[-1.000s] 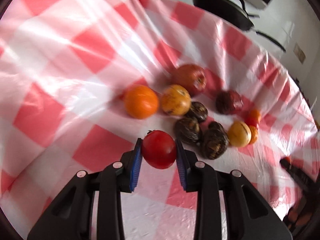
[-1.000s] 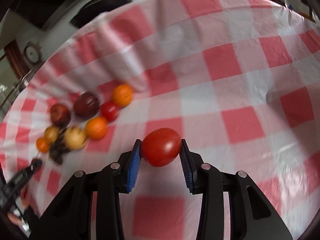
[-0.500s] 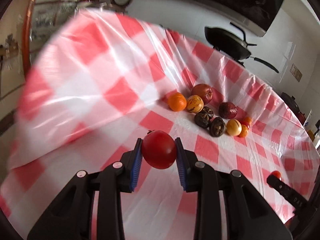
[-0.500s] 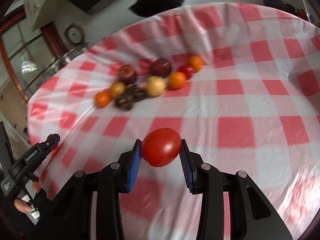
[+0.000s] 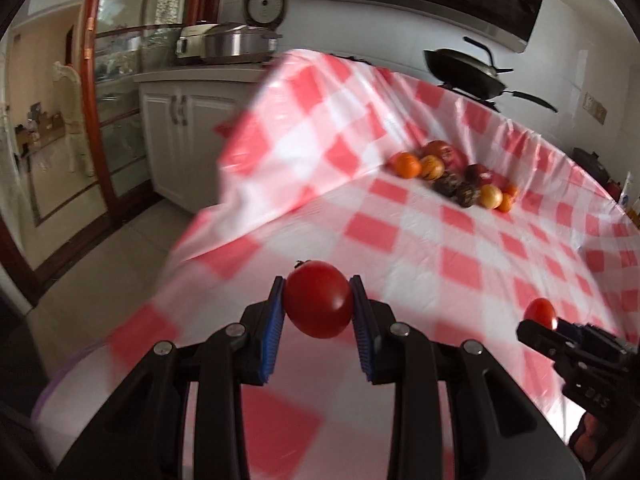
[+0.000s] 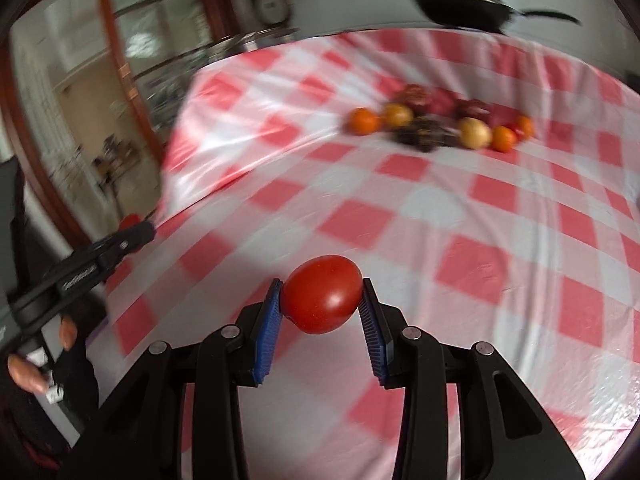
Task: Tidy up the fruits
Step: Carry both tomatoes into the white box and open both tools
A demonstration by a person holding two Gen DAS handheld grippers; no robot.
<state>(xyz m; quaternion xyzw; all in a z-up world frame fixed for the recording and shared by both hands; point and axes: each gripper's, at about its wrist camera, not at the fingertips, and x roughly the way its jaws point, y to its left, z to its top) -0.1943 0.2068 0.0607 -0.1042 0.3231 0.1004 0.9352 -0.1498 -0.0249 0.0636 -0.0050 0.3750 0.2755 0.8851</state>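
Note:
My left gripper [image 5: 318, 304] is shut on a red tomato [image 5: 318, 299], held above the near left part of the checked tablecloth [image 5: 440, 248]. My right gripper [image 6: 320, 298] is shut on a second red tomato [image 6: 322, 294] above the near part of the cloth [image 6: 460, 208]. The right gripper and its tomato [image 5: 540, 314] also show at the right in the left wrist view. The left gripper [image 6: 132, 226] shows at the left in the right wrist view. A cluster of fruit [image 5: 452, 176], orange, yellow, dark and red, lies far back on the table, also in the right wrist view [image 6: 436, 124].
A black wok [image 5: 464, 72] stands behind the table. A white cabinet [image 5: 184, 128] with steel cookers [image 5: 236, 42] is at the back left, beside the table's left edge. A wood-framed glass door [image 5: 104, 80] and floor lie left.
Both grippers have pulled back and risen, away from the fruit cluster, each still holding its tomato. The cluster now looks small and far; the table's left edge and kitchen have come into view.

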